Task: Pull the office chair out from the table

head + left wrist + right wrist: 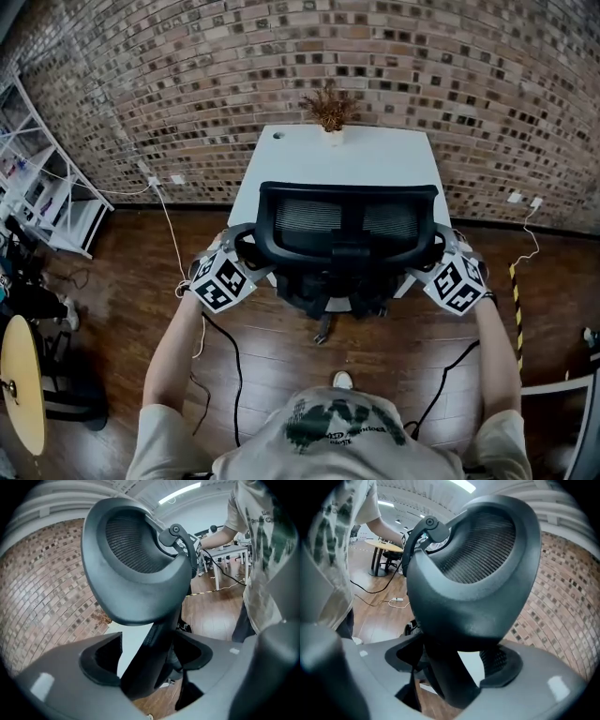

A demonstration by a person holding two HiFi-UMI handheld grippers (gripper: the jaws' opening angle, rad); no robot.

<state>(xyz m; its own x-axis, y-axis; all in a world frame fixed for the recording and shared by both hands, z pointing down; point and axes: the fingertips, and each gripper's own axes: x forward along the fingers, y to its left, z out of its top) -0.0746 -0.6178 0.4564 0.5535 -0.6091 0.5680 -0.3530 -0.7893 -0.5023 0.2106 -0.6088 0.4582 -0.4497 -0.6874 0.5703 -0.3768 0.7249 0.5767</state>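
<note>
At the counter (375,159), office chair (349,255) tucked in, left gripper (244,244) at nine o'clock, right gripper (446,246) at three, jaws apart astride its backrest (309,217).

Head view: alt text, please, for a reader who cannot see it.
A black office chair stands pushed up to a white table by a brick wall. The left hand-held gripper and the right hand-held gripper, both open, flank it.
</note>
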